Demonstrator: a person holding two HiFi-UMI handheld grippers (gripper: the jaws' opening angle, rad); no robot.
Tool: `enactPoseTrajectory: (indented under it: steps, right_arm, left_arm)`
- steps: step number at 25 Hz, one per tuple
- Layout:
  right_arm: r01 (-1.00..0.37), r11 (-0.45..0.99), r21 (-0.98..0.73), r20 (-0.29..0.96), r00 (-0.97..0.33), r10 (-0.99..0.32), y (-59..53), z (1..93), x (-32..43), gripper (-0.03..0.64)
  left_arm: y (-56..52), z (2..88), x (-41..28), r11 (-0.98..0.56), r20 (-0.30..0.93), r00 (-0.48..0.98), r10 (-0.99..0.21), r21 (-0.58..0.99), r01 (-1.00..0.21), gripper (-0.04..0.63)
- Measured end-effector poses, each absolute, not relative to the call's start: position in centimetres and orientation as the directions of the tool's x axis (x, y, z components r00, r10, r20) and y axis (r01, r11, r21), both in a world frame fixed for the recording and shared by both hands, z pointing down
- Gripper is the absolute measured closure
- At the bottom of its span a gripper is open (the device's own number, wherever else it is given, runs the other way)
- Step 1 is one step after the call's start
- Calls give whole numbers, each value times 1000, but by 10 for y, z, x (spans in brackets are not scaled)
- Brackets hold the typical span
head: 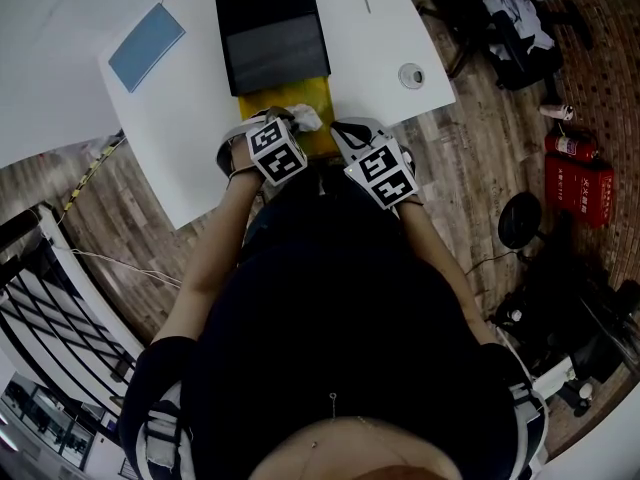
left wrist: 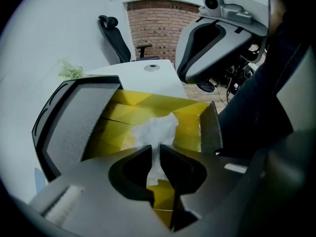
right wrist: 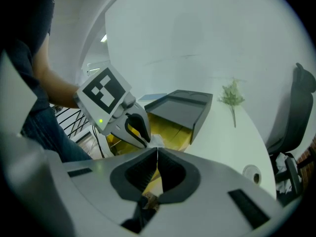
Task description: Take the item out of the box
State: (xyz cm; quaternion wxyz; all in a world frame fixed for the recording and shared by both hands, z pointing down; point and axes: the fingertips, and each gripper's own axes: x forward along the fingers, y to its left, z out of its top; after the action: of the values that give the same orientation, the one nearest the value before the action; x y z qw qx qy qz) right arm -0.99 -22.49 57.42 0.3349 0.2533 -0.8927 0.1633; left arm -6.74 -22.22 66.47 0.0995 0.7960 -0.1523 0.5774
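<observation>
A yellow box [head: 262, 104] with a black lid [head: 272, 33] swung back lies open at the white table's near edge. Over the box's front, my left gripper [left wrist: 155, 149] is shut on a crumpled white paper wad [left wrist: 159, 128], which bulges above the fingertips; the same wad [head: 305, 118] shows in the head view. Just right of it, my right gripper [right wrist: 157, 154] is shut on a thin yellow edge of the box [right wrist: 170, 127]. In the right gripper view the left gripper [right wrist: 143, 136] hangs close ahead, above the box.
On the white table [head: 190, 118] lie a blue sheet [head: 147, 45], a round cable hole [head: 411, 75] and a green sprig [right wrist: 231, 97]. A black office chair [left wrist: 116, 36] stands behind it. Red fire extinguishers [head: 575, 173] are on the wooden floor to the right.
</observation>
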Motion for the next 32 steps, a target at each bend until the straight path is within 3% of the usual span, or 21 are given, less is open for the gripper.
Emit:
enactPoseTrajectory:
  steps: [7,32]
  right_arm:
    - [-556,823,-120,680,-650,-340,-223,575,-7,604]
    - [-504,858,-97,585,-726,-361,-235,549,12,604]
  left_arm:
    - [-221,667,-66,-920,950,270,-157,-42,-390,577]
    - [-227,676,-61,-880,966,142,-218,-131,-457,581]
